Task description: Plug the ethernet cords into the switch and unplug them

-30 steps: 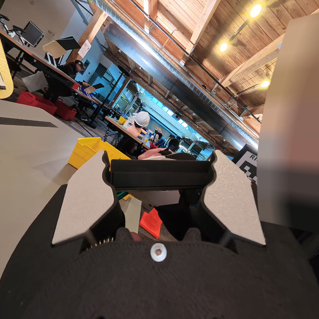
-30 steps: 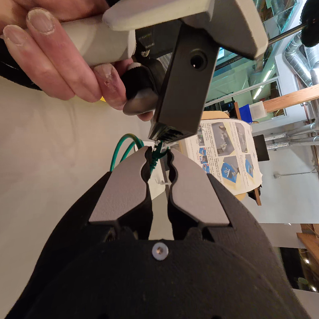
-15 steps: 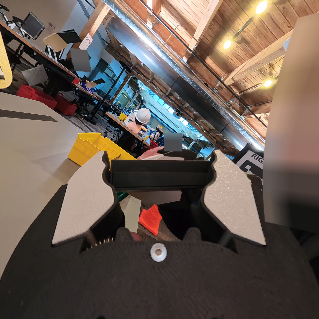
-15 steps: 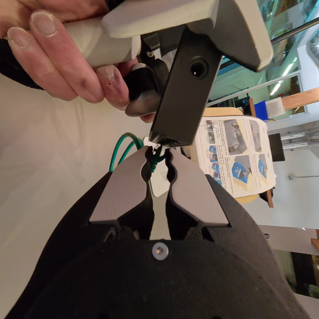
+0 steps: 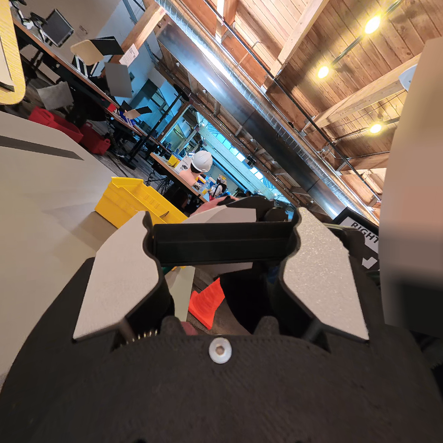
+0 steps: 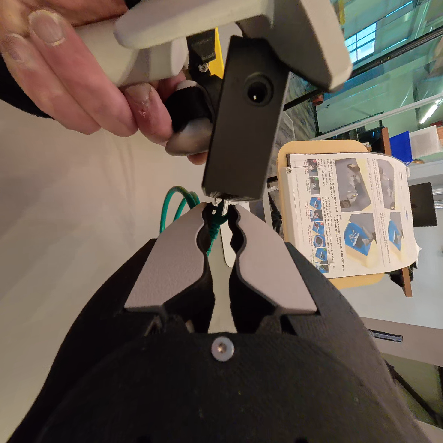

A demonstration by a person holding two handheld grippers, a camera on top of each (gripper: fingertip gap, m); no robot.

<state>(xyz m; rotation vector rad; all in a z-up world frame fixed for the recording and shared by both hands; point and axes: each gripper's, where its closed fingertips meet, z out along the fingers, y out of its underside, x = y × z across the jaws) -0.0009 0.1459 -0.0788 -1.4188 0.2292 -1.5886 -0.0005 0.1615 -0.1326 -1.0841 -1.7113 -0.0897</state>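
Moved: the right gripper [image 6: 219, 211] has opened a bit since a moment ago; the plug [image 6: 221, 208] looks further out of the switch [image 6: 242, 134].
Cord: the green cord [image 6: 178, 206] loops off to the gripper's left, plug between its tips.
Switch: just past the right gripper's tips, clamped in the left gripper [image 5: 221, 242].
Right gripper: fingers slightly apart, loosely around the plug.
Tip: squeeze the tab, pull straight, hold the switch still.
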